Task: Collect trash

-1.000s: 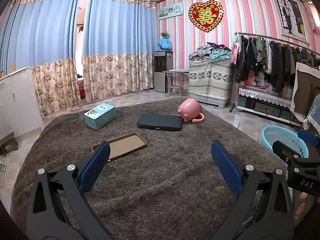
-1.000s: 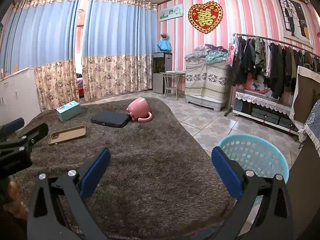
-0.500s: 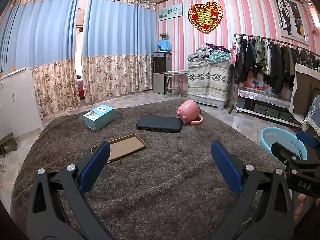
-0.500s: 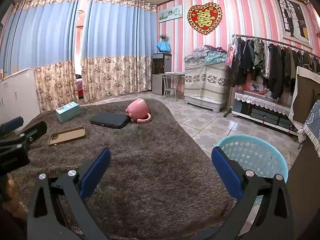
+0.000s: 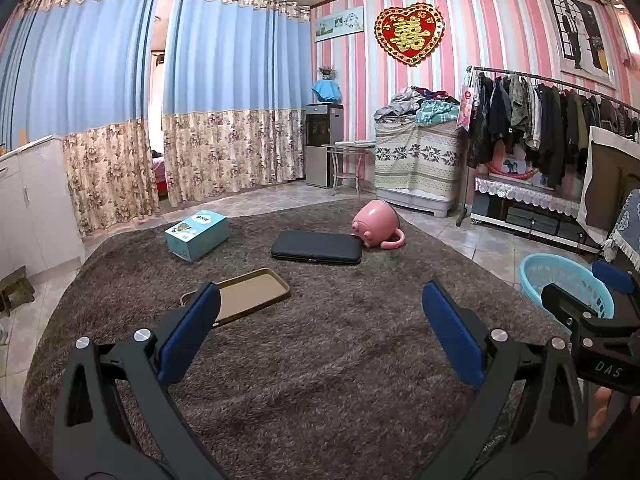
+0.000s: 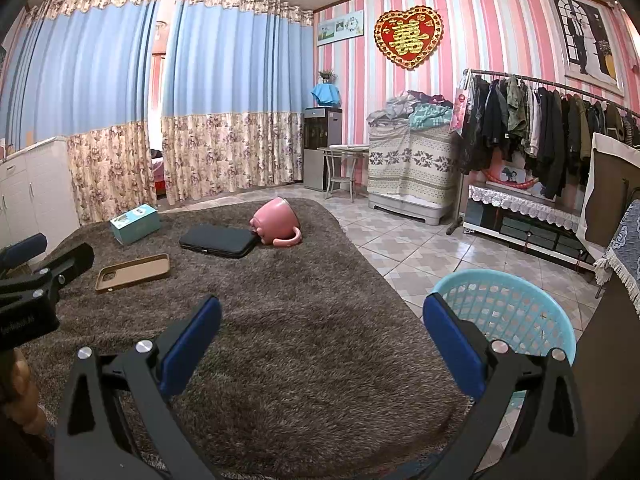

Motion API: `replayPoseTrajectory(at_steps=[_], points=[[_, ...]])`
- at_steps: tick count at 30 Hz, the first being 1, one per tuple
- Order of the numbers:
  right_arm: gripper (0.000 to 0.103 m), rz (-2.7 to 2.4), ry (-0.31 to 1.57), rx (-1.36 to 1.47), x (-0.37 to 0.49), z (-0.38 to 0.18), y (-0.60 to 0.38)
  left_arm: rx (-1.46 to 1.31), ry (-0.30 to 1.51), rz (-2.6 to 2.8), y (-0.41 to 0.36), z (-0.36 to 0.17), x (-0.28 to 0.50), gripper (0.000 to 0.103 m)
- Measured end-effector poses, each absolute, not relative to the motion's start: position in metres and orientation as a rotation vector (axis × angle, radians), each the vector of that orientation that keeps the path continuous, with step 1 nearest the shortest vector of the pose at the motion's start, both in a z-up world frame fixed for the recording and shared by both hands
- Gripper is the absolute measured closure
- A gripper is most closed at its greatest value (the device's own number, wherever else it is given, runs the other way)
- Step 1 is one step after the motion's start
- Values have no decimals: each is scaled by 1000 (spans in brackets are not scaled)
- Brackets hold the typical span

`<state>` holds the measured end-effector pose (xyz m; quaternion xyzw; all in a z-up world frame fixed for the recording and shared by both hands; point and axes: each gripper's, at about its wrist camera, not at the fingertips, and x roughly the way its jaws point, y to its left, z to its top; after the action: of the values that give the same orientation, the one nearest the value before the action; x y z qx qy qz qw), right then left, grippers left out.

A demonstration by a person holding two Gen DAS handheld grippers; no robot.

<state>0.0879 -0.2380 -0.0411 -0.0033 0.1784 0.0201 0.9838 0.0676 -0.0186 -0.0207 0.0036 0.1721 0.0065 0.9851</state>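
Observation:
On a brown shag rug (image 5: pixel 320 352) lie a teal box (image 5: pixel 197 234), a brown phone case (image 5: pixel 244 295), a black flat case (image 5: pixel 316 248) and a tipped pink mug (image 5: pixel 376 229). The same things show in the right wrist view: the box (image 6: pixel 135 223), phone case (image 6: pixel 134 272), black case (image 6: pixel 218 241) and mug (image 6: pixel 276 222). A light blue plastic basket (image 6: pixel 508 312) stands on the tiles right of the rug; it also shows in the left wrist view (image 5: pixel 560 276). My left gripper (image 5: pixel 320 332) and right gripper (image 6: pixel 322 336) are both open and empty above the rug's near part.
A clothes rack (image 5: pixel 552 120) and a low shelf stand along the right wall. A covered pile of laundry (image 5: pixel 420 152), a small table and a water dispenser (image 5: pixel 322 144) stand at the back. White cabinets (image 5: pixel 28 200) are at the left. Curtains (image 5: pixel 200 100) cover the far wall.
Both grippers have drifted slightly forward and up; the rug's objects sit a touch lower and closer in view. Nothing was grasped or released.

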Motion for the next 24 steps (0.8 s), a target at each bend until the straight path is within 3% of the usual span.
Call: replayPoseTrajectory(at_steps=[24], points=[[4, 40, 359, -6, 88, -42, -238, 9, 344, 13, -19, -20, 68, 5]])
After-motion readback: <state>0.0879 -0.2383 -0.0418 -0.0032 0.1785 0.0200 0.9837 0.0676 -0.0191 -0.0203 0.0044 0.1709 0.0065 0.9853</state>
